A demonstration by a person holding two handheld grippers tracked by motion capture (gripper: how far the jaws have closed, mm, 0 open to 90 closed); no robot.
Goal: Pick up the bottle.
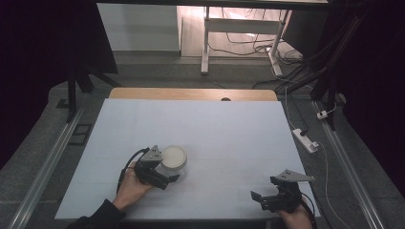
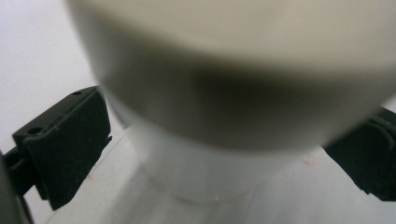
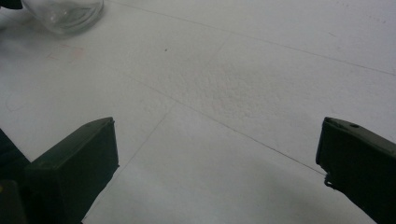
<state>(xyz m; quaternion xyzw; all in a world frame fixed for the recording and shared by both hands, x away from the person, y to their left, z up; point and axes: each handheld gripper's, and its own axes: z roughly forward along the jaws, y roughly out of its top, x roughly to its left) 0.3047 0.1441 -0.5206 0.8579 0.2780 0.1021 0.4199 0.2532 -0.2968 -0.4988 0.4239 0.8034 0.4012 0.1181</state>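
A clear glass jar [image 1: 173, 158] with a cream lid stands on the white table [image 1: 215, 129], left of centre near the front. My left gripper [image 1: 167, 168] is open, one jaw on each side of the jar. In the left gripper view the jar [image 2: 205, 168] sits very close, with a small gap to each jaw. My right gripper [image 1: 265, 189] is open near the front right edge with nothing between its jaws. In the right gripper view, that gripper [image 3: 217, 154] faces bare table, and the jar [image 3: 63, 14] shows at the top left.
A wooden strip [image 1: 191, 94] borders the table's far edge. On the floor at the right lie a white power strip [image 1: 305, 140] and cables. Metal rails run along both sides, and a white desk frame [image 1: 206, 43] stands beyond.
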